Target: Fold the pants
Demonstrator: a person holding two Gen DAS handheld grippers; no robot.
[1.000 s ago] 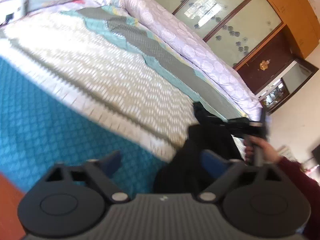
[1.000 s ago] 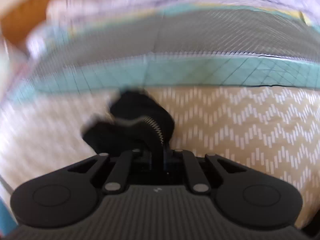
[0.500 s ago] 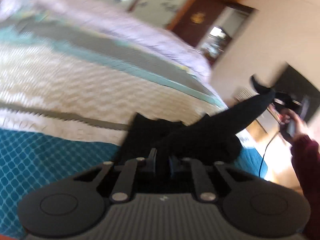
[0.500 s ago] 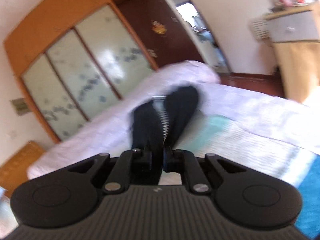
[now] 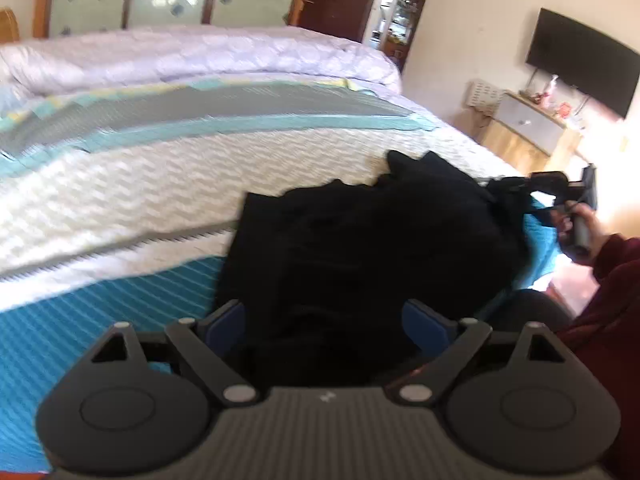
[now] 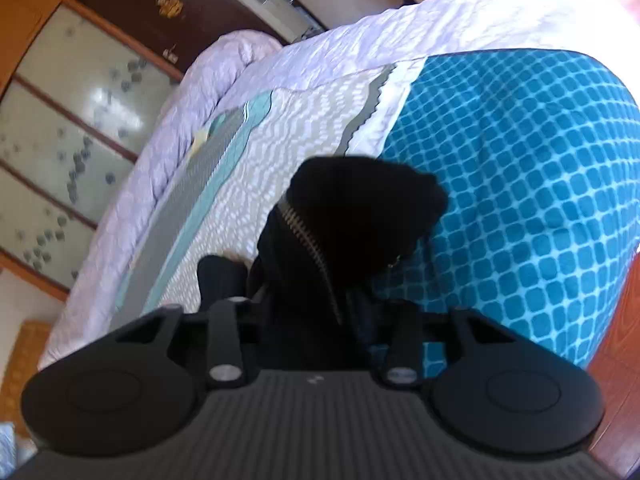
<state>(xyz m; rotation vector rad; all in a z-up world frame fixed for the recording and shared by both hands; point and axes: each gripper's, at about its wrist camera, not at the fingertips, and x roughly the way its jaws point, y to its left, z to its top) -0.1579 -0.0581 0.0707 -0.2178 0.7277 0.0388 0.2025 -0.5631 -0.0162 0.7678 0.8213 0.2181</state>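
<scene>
Since half a second ago the left gripper (image 5: 324, 320) has let go: its blue pads (image 5: 226, 320), then pinched shut on black cloth, now stand wide apart and are opening further, with the near edge of the pants (image 5: 372, 248) lying loose between them, neither pad pressing. Pants have come down too; the leg that was stretched taut through the air toward the right now lies slack. Bedspread (image 5: 120, 184) fills the left of the left-wrist view: teal check nearest, then a white and beige zigzag band, a grey and pale teal stripe, and a lilac quilt (image 5: 192, 52) along the far side. Pants sit as a crumpled black heap at the near right part of the bed, across the zigzag band and the teal check, close to the bed's right edge. At far right a hand (image 5: 586, 228) in a dark red sleeve (image 5: 612, 280) holds the right gripper (image 5: 516, 190), its tip at the right end of the heap. From the right wrist, right gripper (image 6: 304, 296) fingers (image 6: 218, 276) stand partly apart and are opening, a fold of pants (image 6: 360, 204) with a metal zipper (image 6: 308, 240) between them; whether the pads touch the cloth I cannot tell. Beyond: frosted wardrobe doors (image 6: 60, 132), dark wooden door (image 6: 172, 8).
</scene>
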